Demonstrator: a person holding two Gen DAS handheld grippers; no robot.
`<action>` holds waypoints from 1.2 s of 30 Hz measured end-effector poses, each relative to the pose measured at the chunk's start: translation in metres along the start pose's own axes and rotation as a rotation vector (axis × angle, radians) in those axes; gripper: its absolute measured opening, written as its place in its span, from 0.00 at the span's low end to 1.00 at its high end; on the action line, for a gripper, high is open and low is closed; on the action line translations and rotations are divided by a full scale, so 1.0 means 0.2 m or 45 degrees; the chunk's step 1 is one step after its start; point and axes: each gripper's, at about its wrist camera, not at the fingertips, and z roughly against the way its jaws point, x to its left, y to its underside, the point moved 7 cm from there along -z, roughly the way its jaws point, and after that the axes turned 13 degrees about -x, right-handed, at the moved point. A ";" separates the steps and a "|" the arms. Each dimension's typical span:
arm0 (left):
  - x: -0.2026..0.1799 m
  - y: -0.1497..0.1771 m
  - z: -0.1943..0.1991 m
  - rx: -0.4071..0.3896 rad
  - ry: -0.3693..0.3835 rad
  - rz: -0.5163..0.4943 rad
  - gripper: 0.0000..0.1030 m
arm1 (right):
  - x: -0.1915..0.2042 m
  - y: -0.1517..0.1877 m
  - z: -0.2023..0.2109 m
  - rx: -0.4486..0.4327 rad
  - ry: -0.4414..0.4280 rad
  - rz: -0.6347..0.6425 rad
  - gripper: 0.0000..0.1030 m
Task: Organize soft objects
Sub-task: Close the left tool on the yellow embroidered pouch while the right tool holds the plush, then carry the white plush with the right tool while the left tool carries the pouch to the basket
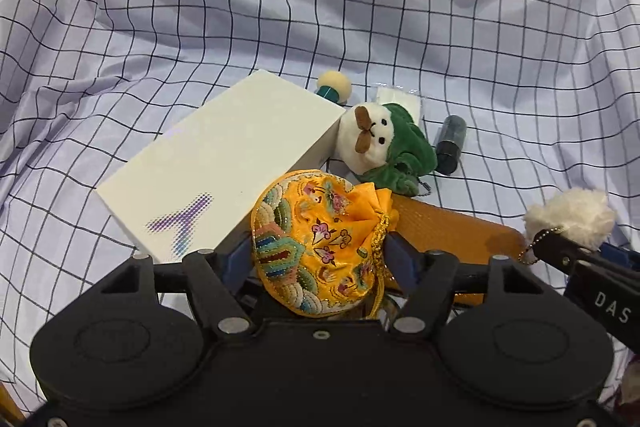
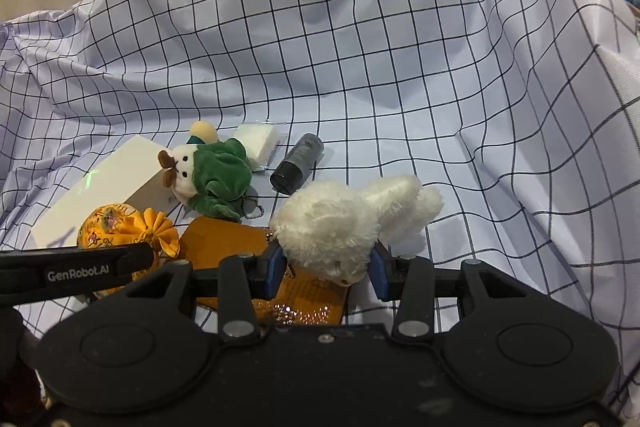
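Two soft things I already hold: left hand-held gripper (image 1: 324,251) clamps the yellow pouch (image 1: 316,247), right hand-held gripper (image 2: 326,267) clamps the white plush (image 2: 344,223); green plush (image 2: 212,179) at eleven o'clock waits.

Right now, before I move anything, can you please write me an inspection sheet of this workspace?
Surface: wrinkled checked cloth covers everything; an orange mat lies on it.
Job's things: embroidered yellow pouch; white fluffy plush; green-and-white plush, lying free against the white box.
Clutter: dark cylinder, clear packet with a white pad, small cream ball.
Grippers: left claw grips the pouch from both sides; right claw is shut on the white fluffy plush.
Cables: nothing seen.
Surroundings: beige wall behind the cloth; patterned objects at the right edge, too cropped to identify.
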 end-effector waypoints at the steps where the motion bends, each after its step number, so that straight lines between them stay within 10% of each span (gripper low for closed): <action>1: 0.00 0.00 0.02 -0.005 0.007 0.000 0.63 | 0.00 0.00 0.02 -0.005 0.001 0.002 0.41; 36: 0.16 0.42 0.94 -0.052 0.066 0.023 0.63 | 0.18 0.34 1.08 -0.138 -0.170 0.026 0.41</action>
